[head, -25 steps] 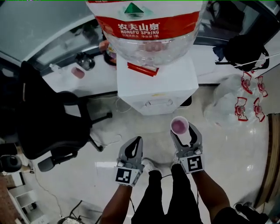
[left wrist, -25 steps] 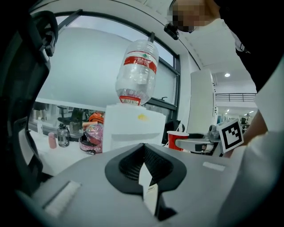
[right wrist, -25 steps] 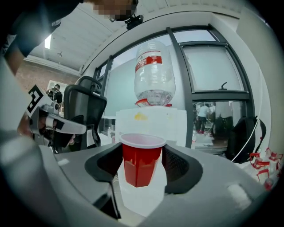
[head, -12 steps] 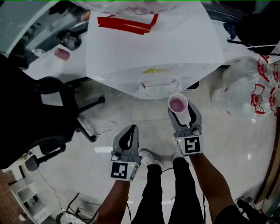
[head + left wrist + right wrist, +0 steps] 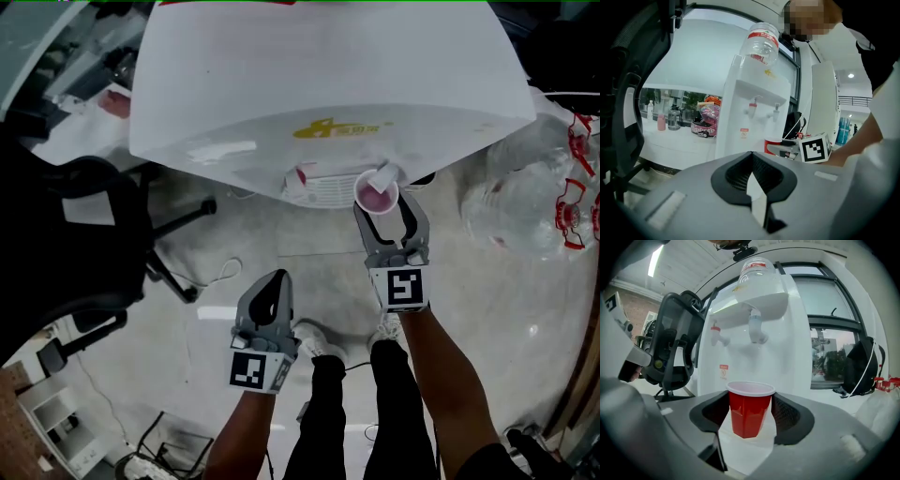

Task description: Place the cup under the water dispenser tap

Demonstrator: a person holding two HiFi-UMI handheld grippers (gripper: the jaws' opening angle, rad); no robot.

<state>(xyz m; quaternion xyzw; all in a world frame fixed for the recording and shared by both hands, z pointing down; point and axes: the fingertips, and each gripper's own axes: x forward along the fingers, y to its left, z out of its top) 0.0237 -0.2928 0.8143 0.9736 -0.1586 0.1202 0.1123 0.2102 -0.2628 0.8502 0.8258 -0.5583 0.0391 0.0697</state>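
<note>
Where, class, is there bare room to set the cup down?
Bare: the tray beside the cup, under the taps; the floor between chair and bottles. Crowded: right side by bottles, left by the chair and a cable.

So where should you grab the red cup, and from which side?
Grip the red cup on its side wall, below the rim. Come in level from the side facing the person, as the right hand-held gripper does. The cup stands upright with its mouth open and narrows downward, so that hold keeps the top free for the tap.
</note>
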